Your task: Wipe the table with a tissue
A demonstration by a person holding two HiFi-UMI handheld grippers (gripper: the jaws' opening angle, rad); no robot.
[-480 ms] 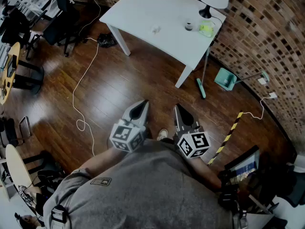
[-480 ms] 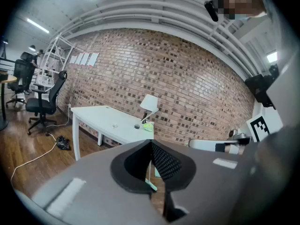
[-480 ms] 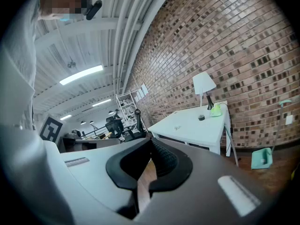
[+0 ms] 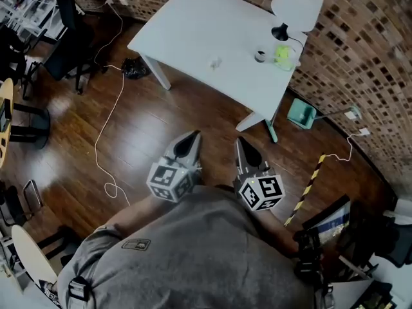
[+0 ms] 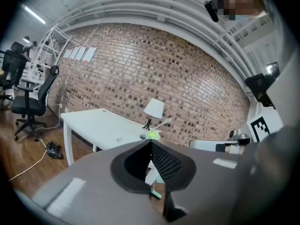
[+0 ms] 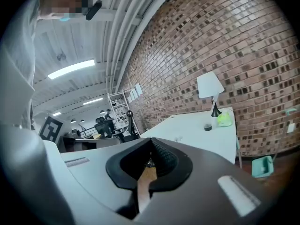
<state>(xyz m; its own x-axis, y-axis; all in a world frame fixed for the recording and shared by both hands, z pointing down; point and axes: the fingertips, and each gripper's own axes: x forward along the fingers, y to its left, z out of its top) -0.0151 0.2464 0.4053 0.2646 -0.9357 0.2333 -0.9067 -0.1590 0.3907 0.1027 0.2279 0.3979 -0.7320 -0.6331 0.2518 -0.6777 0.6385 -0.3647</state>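
Note:
A white table [image 4: 187, 28] stands ahead on the wooden floor, against a curved brick wall. A small crumpled white tissue [image 4: 215, 62] lies on its top, near the middle. The same tissue shows small and far off in the left gripper view [image 5: 118, 139] and in the right gripper view [image 6: 178, 138]. My left gripper [image 4: 192, 137] and right gripper [image 4: 240, 143] are held side by side in front of the person's body, well short of the table. Both point toward it and a little downward. Both are shut with nothing in them [image 5: 150, 143] [image 6: 151, 142].
On the table's right end stand a white lamp [image 4: 296, 4], a small dark cup [image 4: 260, 55] and a green object [image 4: 282, 54]. A teal dustpan [image 4: 300, 114] lies by the wall. A white cable [image 4: 106, 134] trails over the floor. Office chairs [image 4: 64, 37] stand at the left.
The table now sits a little lower and nearer in the head view. Both grippers keep their places before the body and stay shut.

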